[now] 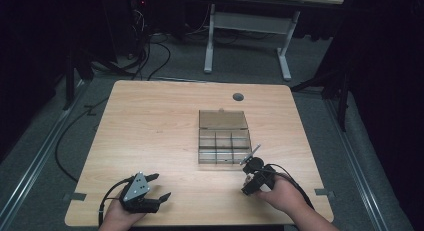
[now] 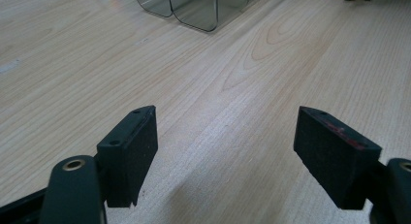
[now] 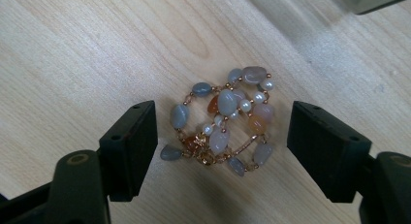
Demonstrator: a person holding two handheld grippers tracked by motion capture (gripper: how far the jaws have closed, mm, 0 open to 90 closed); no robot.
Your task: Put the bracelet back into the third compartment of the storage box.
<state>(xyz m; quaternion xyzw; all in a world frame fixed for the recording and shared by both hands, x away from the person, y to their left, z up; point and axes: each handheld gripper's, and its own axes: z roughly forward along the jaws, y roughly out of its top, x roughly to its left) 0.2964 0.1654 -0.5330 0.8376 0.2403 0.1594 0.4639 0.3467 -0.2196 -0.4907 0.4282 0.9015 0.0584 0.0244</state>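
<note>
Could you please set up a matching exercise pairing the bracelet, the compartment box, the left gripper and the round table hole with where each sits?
1. beaded bracelet
2. compartment box
3. left gripper
4. round hole

A. near the table's far edge
B. open, over bare wood at the near left
C. on the wood between the open right gripper fingers
D. middle of the table, lid open

Pairs: 1-C, 2-D, 3-B, 4-A

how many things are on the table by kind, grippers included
grippers: 2, the left gripper and the right gripper, both with jaws apart
clear compartment box: 1, lid open
beaded bracelet: 1, bunched on the table between the right gripper's open jaws
total: 4
</note>
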